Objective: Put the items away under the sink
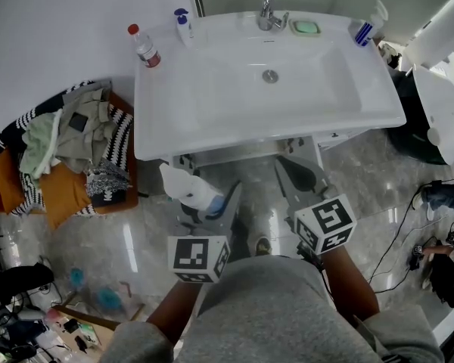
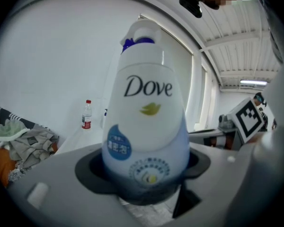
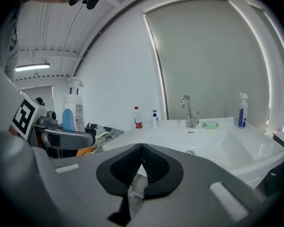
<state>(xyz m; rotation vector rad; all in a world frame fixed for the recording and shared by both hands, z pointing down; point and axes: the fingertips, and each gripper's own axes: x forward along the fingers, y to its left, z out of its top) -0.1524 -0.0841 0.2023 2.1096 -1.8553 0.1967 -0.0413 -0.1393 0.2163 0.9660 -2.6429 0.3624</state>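
Note:
My left gripper (image 1: 206, 203) is shut on a white and blue Dove pump bottle (image 1: 186, 188), held upright in front of the white sink (image 1: 212, 119). In the left gripper view the Dove bottle (image 2: 146, 108) fills the middle, gripped near its base by the left gripper (image 2: 144, 176). My right gripper (image 1: 298, 171) is beside it, shut, with nothing in it; its pads (image 3: 151, 162) meet. On the sink rim stand a red-labelled water bottle (image 1: 144, 46), a small pump bottle (image 1: 183, 27) and a spray bottle (image 1: 369, 26). The space under the sink is mostly hidden by the basin.
A faucet (image 1: 268, 10) and a green soap (image 1: 306, 27) sit at the back of the sink. A basket of clothes (image 1: 60, 150) stands left of it. Small clutter (image 1: 30, 324) lies on the floor at bottom left, cables (image 1: 431, 240) at right. A white toilet (image 1: 443, 112) is right.

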